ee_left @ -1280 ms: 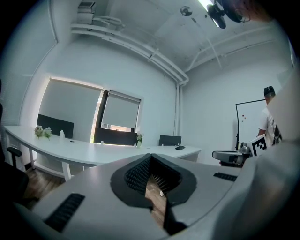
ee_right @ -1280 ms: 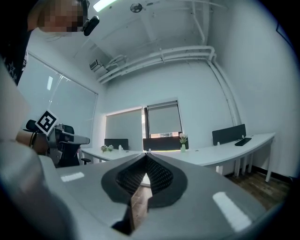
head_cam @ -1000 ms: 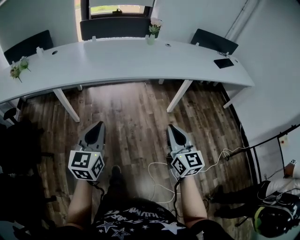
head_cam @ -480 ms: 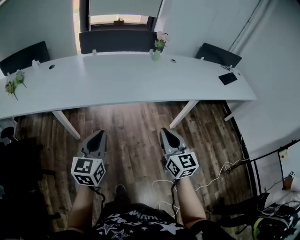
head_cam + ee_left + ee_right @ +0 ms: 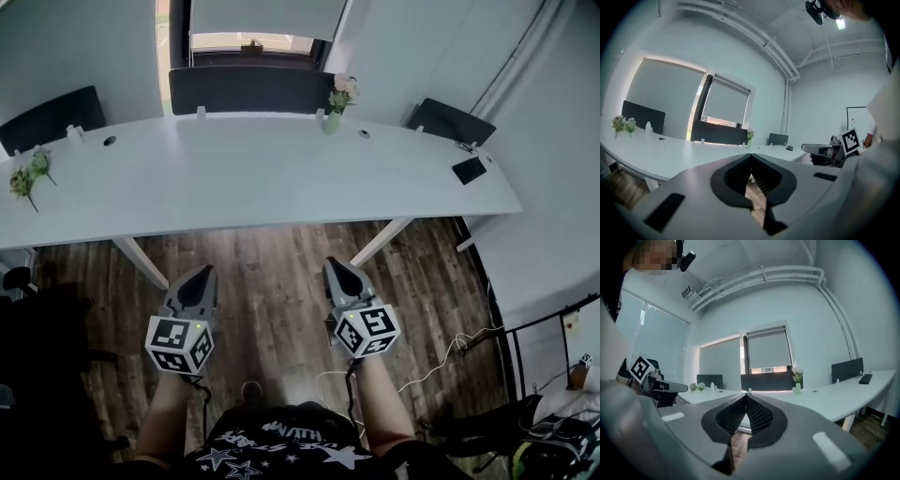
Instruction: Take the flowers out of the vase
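- Flowers [image 5: 343,88] standing in vase [image 5: 332,122], at far edge of table [image 5: 234,187], right of its middle.
- Not taken out yet; task judged at the very start, nothing done.
- Left to do: reach across table, open jaws, grip stems, lift clear of vase.
- Left gripper [image 5: 205,274] fully closed, nothing between jaws.
- Right gripper [image 5: 333,266] fully closed too, empty.
- Both held over wood floor [image 5: 272,272] off table's near edge, well apart from vase, pointing toward table.
- Second bunch [image 5: 28,173] near table's left end; cannot tell if in a vase.
- Dark flat device [image 5: 469,170] near table's right end.
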{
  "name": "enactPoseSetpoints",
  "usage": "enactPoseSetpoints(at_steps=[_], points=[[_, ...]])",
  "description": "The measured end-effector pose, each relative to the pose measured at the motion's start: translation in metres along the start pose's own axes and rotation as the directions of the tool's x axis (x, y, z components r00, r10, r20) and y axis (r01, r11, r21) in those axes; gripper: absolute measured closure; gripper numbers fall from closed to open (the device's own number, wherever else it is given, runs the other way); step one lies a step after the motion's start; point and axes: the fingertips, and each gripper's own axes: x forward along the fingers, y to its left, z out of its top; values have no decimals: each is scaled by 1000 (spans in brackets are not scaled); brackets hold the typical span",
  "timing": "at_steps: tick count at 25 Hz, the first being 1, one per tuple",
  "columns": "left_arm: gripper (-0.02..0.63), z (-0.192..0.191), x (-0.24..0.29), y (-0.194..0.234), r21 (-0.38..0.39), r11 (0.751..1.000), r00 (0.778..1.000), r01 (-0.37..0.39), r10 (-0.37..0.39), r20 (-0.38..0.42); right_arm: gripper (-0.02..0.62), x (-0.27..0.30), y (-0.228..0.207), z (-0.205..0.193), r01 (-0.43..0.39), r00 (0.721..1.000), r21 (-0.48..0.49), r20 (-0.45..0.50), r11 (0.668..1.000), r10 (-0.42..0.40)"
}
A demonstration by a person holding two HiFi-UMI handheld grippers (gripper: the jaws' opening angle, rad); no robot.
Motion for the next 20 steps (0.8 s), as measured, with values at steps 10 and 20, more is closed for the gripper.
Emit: enactPoseSetpoints(at_steps=[10, 20], points=[[597, 11, 24, -1, 18, 1000, 999, 25, -25, 22, 594, 11, -29, 9, 30, 999, 10, 21, 1000, -30], [597, 16, 80, -7, 33, 999, 999, -6, 5, 32, 594, 74, -80, 13, -42, 998, 52, 56, 998, 39]])
